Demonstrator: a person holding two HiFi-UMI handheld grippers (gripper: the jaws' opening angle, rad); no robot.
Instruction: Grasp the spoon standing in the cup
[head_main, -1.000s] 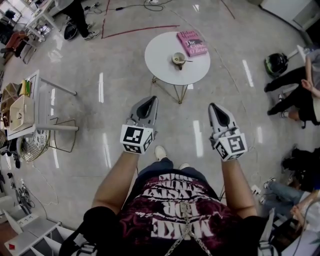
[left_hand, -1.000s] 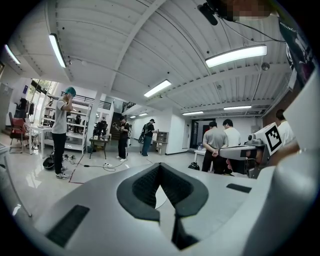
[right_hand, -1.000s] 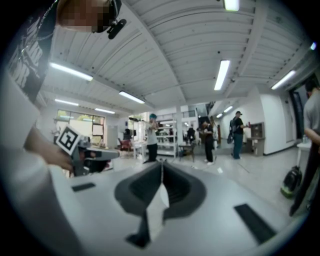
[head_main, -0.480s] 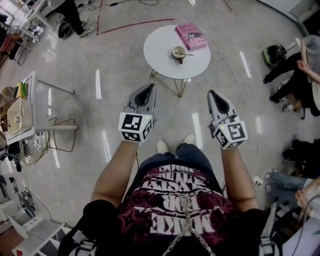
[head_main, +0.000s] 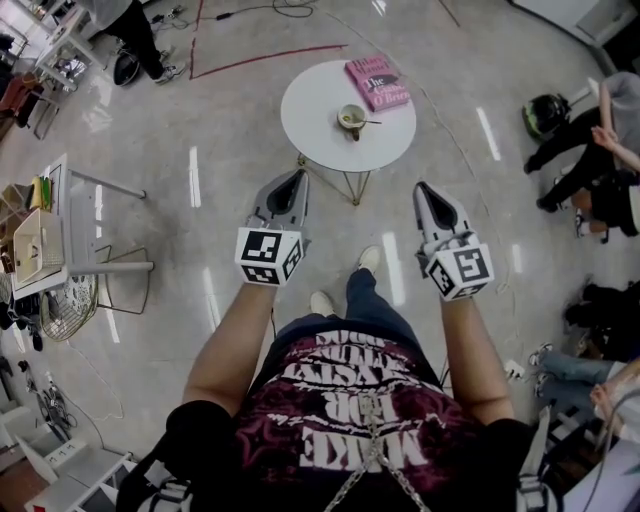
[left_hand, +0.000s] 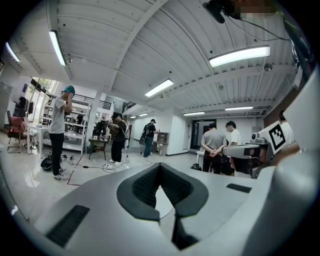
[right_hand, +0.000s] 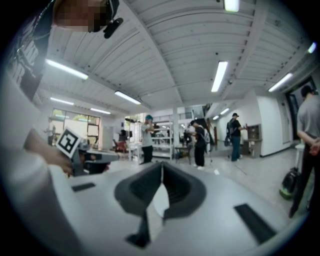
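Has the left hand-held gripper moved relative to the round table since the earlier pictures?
Yes. The left hand-held gripper has come forward, closer to the round white table, in the head view.

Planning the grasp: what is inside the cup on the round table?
A spoon, handle leaning out over the cup rim. Its bowl is hidden inside; other contents are too small to tell.
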